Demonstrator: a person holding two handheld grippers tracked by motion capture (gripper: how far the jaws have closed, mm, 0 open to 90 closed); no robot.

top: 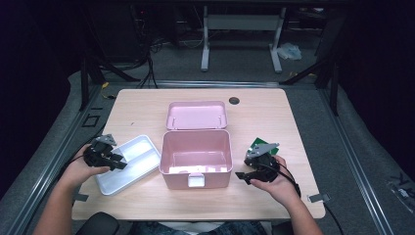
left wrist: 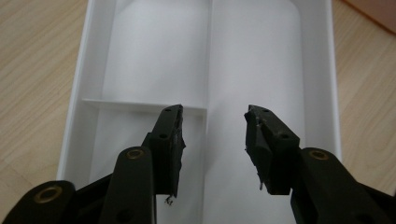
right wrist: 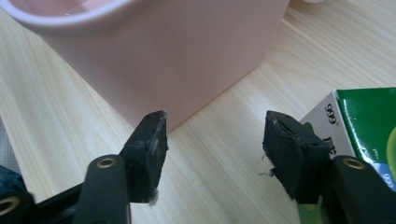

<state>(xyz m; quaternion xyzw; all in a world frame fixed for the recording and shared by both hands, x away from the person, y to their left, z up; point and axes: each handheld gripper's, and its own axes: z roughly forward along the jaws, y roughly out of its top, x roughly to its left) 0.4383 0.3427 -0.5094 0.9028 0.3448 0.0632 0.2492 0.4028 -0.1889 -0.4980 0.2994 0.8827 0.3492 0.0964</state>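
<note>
In the high view, the open pink plastic storage box (top: 195,157) sits at the centre of the light wooden surface (top: 147,110), its hinged lid (top: 196,114) lying flat just above it in the frame. At lower left, the left claw (top: 119,164) hangs over the white plastic divided tray (top: 142,147); in the left gripper view its jaws stand apart, released and gripping nothing, above the tray's middle divider (left wrist: 207,56). At lower right, the right claw (top: 241,175) points toward the box's side, jaws likewise spread and empty. A green and white cardboard carton (right wrist: 359,126) lies just beside its right-hand jaw, near the box.
</note>
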